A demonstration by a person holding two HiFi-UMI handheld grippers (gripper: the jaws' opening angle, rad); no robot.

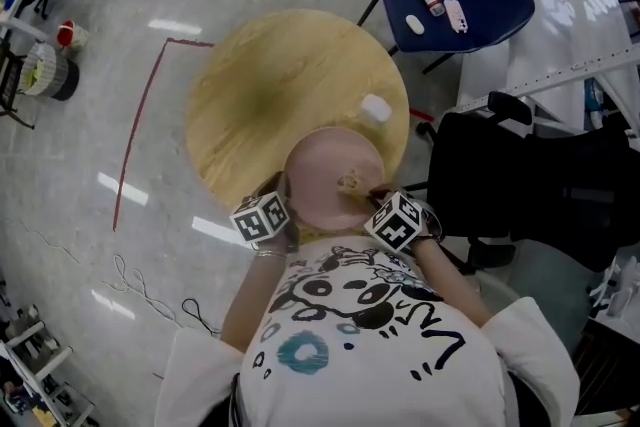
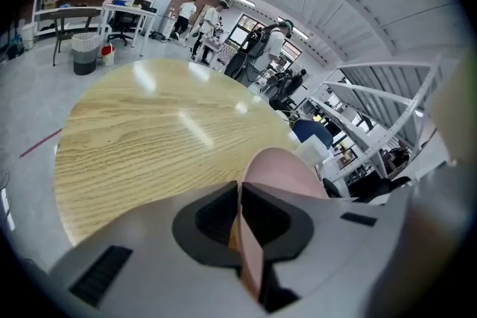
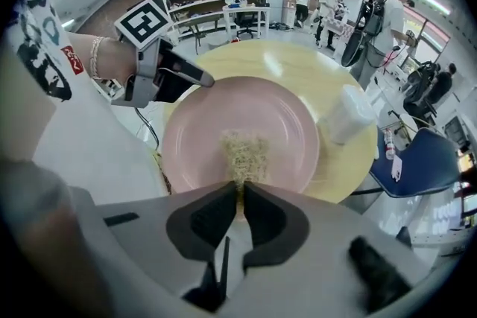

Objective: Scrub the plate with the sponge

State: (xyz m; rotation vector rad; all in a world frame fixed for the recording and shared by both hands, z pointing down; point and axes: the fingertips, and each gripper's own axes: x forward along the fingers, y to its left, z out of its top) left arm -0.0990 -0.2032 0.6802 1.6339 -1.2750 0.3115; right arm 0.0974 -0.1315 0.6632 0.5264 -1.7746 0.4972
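Note:
A pink plate [image 1: 330,177] lies at the near edge of the round wooden table [image 1: 270,95]. My left gripper [image 1: 285,205] is shut on the plate's near-left rim [image 2: 250,249], which runs edge-on between its jaws. A flat beige fibrous sponge [image 3: 244,153] rests on the plate's face, and my right gripper [image 3: 241,194] is shut on its near end. In the head view the sponge [image 1: 350,183] sits right of the plate's middle, with the right gripper [image 1: 378,200] at the plate's near-right rim. The left gripper [image 3: 195,77] also shows across the plate in the right gripper view.
A white cup-like container [image 1: 375,109] stands on the table just beyond the plate. A blue chair [image 1: 465,0] with small items is to the far right, a black chair [image 1: 530,180] close on the right. Several people stand far off [image 2: 261,48].

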